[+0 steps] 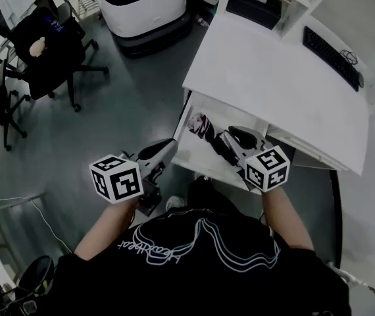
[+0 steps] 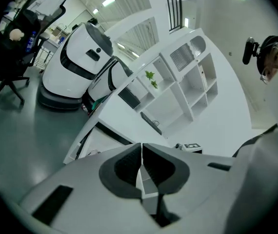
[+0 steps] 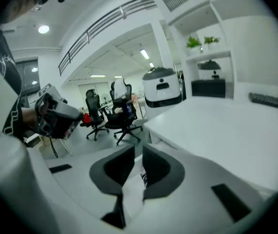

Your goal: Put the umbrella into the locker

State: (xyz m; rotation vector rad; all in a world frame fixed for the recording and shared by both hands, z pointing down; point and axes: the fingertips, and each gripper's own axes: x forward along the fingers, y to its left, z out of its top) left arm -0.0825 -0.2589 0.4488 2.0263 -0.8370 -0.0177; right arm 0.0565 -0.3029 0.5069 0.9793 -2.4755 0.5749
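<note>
So the umbrella (image 1: 207,131) looks like it's already in the locker (image 1: 187,154), the open white compartment under the desk (image 1: 273,71). It's a folded compact one, dark with a black-and-white print. It lies just past and below the tips of the right gripper (image 1: 237,139), which hangs over it without touching.

In the right gripper view, the right gripper (image 3: 139,147) has its jaws almost together with a thin gap left and nothing in it. You can just catch a scrap of print through the gap, most likely the umbrella lower down. The left gripper (image 1: 168,145) sits off to the left of the locker's near corner, well clear of the umbrella. In its own view the left gripper (image 2: 141,145) is closed tip to tip and empty.

On handling, my guess is it's light, so weight won't be an issue. It should be a stiff shaft inside with loose, slick fabric wrapped around it. Pinch only the cloth and it'll probably slide or bunch up. If it needs nudging further in, I'd close across the middle of the bundle so the jaws squeeze down to the hard core. The handle would work too, though I can't tell which end that is from here. It doesn't look fragile, so a firm squeeze should be fine. I'd just avoid catching the ribs sideways.
</note>
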